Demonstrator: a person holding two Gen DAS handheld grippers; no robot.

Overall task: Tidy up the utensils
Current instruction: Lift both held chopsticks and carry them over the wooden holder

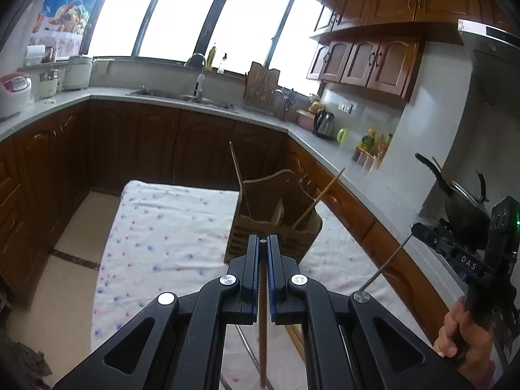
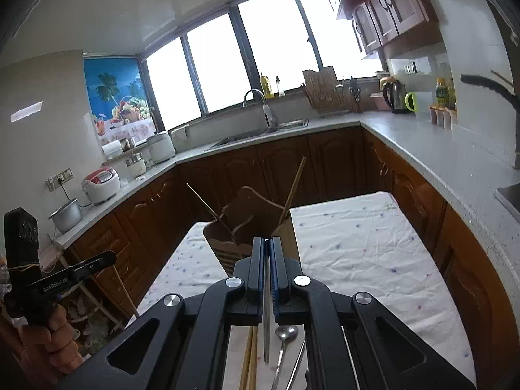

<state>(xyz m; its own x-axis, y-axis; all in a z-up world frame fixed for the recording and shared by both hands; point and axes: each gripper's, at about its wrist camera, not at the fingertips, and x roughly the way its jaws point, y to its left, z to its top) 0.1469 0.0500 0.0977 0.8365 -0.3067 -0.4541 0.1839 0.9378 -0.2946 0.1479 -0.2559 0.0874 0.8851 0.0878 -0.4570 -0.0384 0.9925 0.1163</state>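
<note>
Left claw [image 1: 263, 243] clenched a light, stiff wooden chopstick [image 1: 262, 325] near its top; right claw [image 2: 267, 247] clenched a thin, slippery metal utensil [image 2: 266, 341] likewise.

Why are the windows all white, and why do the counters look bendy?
Left wrist view: the windows are blown out by daylight, so nothing outside shows; the fisheye lens curves the countertop. Right wrist view: same white glare in the windows, the countertop bows, and the corners go dark.
</note>
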